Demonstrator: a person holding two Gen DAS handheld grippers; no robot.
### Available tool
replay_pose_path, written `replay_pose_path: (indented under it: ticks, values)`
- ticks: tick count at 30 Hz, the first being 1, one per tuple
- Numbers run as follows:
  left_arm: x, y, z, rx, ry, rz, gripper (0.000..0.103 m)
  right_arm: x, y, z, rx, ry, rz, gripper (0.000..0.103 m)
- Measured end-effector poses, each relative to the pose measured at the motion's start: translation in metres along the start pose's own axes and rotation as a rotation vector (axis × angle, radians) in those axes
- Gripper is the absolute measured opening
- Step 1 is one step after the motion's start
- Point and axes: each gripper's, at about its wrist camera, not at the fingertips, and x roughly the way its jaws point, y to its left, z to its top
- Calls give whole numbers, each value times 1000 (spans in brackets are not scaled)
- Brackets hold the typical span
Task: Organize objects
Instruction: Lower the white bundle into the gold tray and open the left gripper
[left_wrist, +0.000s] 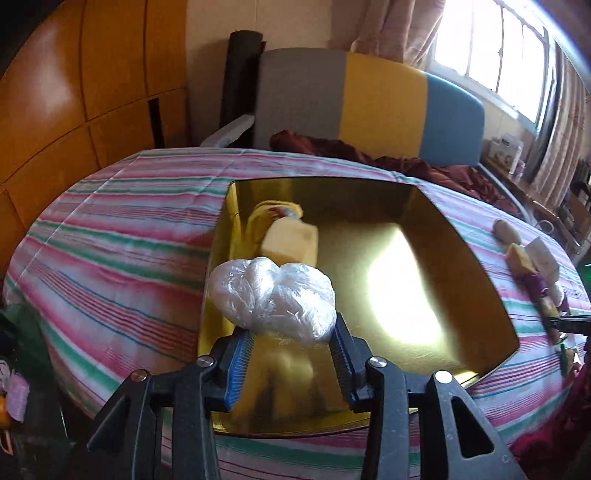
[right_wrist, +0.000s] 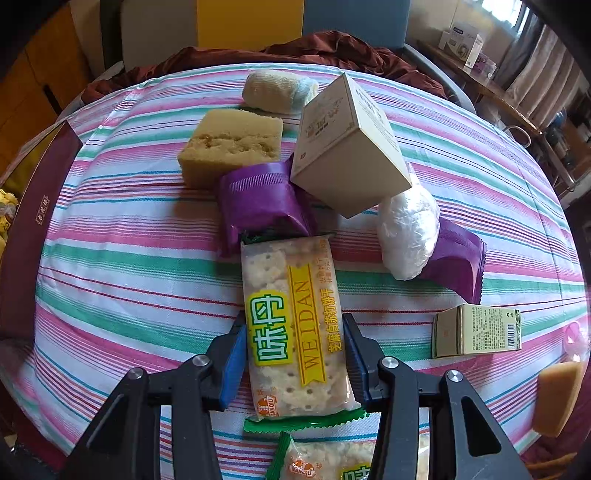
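Cracker packet (right_wrist: 295, 325), desk centre at 6 o'clock: light, crinkly, brittle contents, right gripper (right_wrist: 295, 354) fingers clasping its mid-sides; left gripper (left_wrist: 291, 354) fingers holding soft plastic-wrapped bundle (left_wrist: 273, 295) above gold box (left_wrist: 461, 280).

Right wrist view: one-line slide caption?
Right gripper fingers straddle a cracker pack on the striped cloth, with sponge, box and purple packets beyond.

tray (left_wrist: 461, 236): glossy gold, mirror-smooth
bundle (left_wrist: 273, 297): crinkled clear plastic
bedsheet (right_wrist: 129, 280): matt striped cloth
cracker packet (right_wrist: 295, 328): shiny plastic film
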Motion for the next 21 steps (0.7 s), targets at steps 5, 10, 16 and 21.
replay_pose_path:
  ticks: [5,10,16,21]
  values:
    - [13,7,-6,-4,42,19,45,2,8,-1,-3,-1,-6,48]
    - [19,13,-11,-25,60,23,47,3,12,-2,-3,-2,-9,48]
    - [10,16,-12,-47,27,33,47,4,20,-3,-9,-4,-22,48]
    - [-5,15,-6,-50,-27,47,47,1,29,-7,-18,-4,-11,48]
